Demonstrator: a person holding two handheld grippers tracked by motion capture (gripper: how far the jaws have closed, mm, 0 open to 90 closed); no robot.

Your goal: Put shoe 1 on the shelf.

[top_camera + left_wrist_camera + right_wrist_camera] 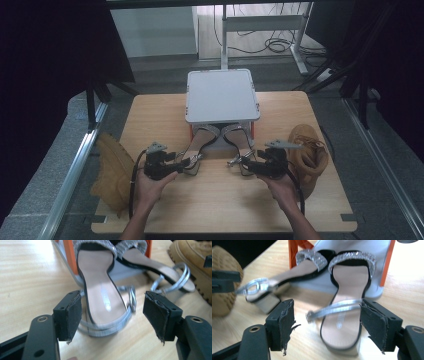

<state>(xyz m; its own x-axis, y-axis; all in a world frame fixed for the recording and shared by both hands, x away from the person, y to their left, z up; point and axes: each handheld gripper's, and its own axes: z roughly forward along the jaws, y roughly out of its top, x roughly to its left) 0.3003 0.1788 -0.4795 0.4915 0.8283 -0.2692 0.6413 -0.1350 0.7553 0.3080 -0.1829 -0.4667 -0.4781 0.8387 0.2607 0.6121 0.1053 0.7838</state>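
Two silver-strapped sandals lie side by side on the wooden table (215,200), toes tucked under a low white rack (222,95) with orange legs. My left gripper (181,162) stands open just behind the heel of the left sandal (196,146). In the left gripper view that sandal (100,290) lies just past the gripper (113,320), whose pads are apart from it. My right gripper (241,163) is open behind the right sandal (241,145). In the right gripper view the gripper (327,322) has that sandal (347,285) and its loose ankle strap (337,307) between the jaws, untouched.
A tan boot (309,156) stands on the table's right side, close to my right hand. A second tan boot (112,175) lies at the left edge. Metal rails run along both sides of the table. Bare wood lies in front of my hands.
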